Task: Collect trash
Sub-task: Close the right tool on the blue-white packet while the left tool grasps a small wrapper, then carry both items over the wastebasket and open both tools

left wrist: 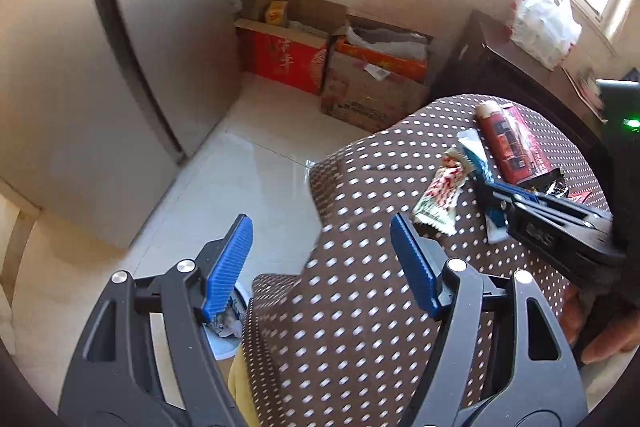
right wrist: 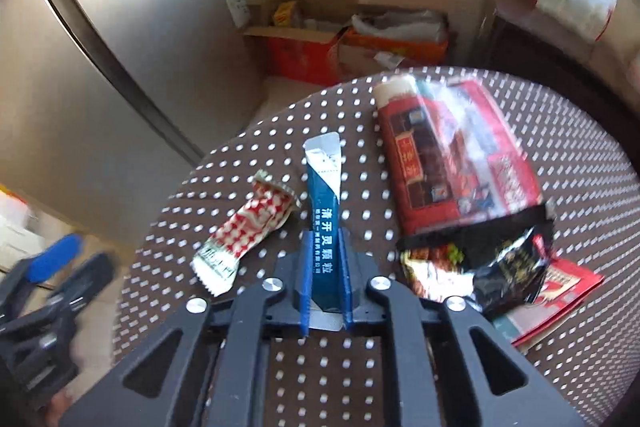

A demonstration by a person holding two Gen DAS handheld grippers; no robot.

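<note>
A: What has the right gripper [right wrist: 326, 241] got?

B: Its own camera shows the jaws closed on a blue sachet [right wrist: 325, 211], pads pressing both long edges, with the silver torn end pointing away across the dotted tablecloth [right wrist: 248, 155]. The sachet lies on the cloth between a red and white wrapper [right wrist: 248, 227] on its left and a big red packet [right wrist: 448, 159] on its right.

A: Does the left camera see that too?

B: Yes, from the side: the right gripper [left wrist: 490, 189] reaches in from the right edge, and the blue sachet [left wrist: 482, 167] runs under its tips. That view does not make the grip itself plain.

A: And the left gripper [left wrist: 322, 241]?

B: Wide open, holding nothing, over the near edge of the table. Between its fingers and below, its camera catches a white bin [left wrist: 228, 327] on the floor with crumpled scraps inside, which the right camera misses.

A: Anything only the right one shows?

B: A crumpled black bag [right wrist: 504, 267] and a red leaflet [right wrist: 560, 291] beside the gripper. The left gripper [right wrist: 56, 259] appears there as a blur off the table's left side.
</note>
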